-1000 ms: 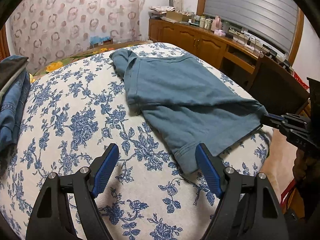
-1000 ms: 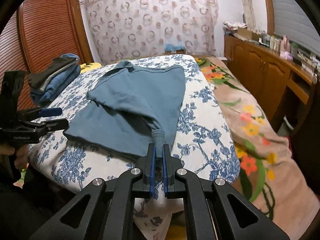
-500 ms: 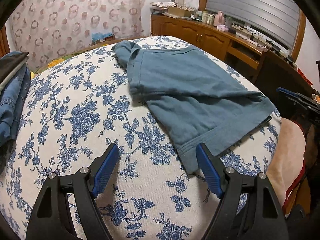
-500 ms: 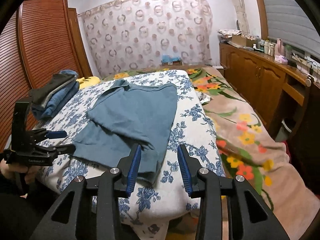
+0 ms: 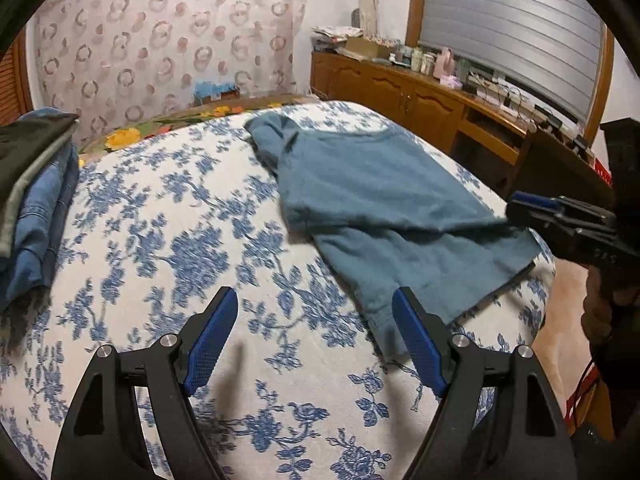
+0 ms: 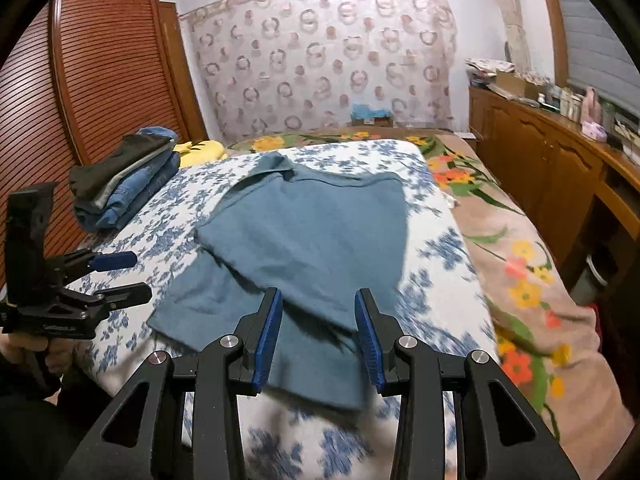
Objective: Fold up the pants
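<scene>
Teal-blue pants [image 5: 384,208] lie folded over on a bed with a blue-flowered cover [image 5: 168,240]; they also show in the right wrist view [image 6: 312,232]. My left gripper [image 5: 314,344] is open and empty, just above the cover beside the pants' near hem. My right gripper [image 6: 318,336] is open and empty, hovering over the pants' near edge at the bed's front. The right gripper shows at the right in the left wrist view [image 5: 560,220]; the left gripper shows at the left in the right wrist view [image 6: 108,276].
A stack of folded clothes [image 6: 120,188] sits at the bed's far left, also visible in the left wrist view [image 5: 36,200]. A flowered blanket [image 6: 520,264] lies right of the bed. Wooden cabinets [image 6: 552,168] line the right wall; a slatted wardrobe [image 6: 80,100] stands left.
My right gripper opened and let go of the pants' hem, which now lies on the bed. It then moved forward over the pants. My left gripper stayed open and shifted slightly.
</scene>
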Demonstrator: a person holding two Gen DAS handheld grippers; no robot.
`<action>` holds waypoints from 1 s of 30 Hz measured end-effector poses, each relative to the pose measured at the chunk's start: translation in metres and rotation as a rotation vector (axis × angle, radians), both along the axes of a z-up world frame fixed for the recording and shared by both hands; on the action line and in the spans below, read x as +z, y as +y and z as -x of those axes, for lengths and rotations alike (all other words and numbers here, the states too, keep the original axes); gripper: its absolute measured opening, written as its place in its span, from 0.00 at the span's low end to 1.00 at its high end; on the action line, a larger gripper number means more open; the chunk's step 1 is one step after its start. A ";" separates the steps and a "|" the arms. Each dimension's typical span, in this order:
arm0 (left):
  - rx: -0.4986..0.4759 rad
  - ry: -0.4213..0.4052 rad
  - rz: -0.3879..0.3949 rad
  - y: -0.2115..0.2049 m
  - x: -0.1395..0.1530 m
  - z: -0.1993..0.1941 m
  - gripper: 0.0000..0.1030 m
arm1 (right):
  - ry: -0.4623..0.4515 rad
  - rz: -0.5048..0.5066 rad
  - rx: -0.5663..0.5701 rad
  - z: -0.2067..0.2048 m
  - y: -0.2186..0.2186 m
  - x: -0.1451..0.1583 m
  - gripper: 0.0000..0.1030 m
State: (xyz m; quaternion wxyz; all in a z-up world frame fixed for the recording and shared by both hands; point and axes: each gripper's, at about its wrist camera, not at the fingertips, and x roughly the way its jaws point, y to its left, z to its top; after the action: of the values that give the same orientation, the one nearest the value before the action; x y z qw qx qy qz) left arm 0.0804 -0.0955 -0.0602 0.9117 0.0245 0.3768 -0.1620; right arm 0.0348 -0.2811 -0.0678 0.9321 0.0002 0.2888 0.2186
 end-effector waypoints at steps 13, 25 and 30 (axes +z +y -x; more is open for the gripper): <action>0.093 -0.050 0.037 0.035 0.010 -0.008 0.78 | -0.006 0.073 0.150 -0.039 0.050 0.003 0.38; 0.163 -0.063 0.055 0.062 0.010 -0.012 0.78 | 0.036 0.169 0.274 -0.082 0.102 0.001 0.38; 0.176 -0.060 0.063 0.069 0.009 -0.014 0.78 | 0.064 0.194 0.307 -0.096 0.121 -0.007 0.38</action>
State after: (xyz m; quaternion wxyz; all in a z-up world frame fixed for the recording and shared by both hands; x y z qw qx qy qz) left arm 0.0942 -0.0269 -0.0516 0.9337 -0.0324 0.3446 -0.0921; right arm 0.1310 -0.1601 -0.0748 0.8739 -0.1269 0.3345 0.3292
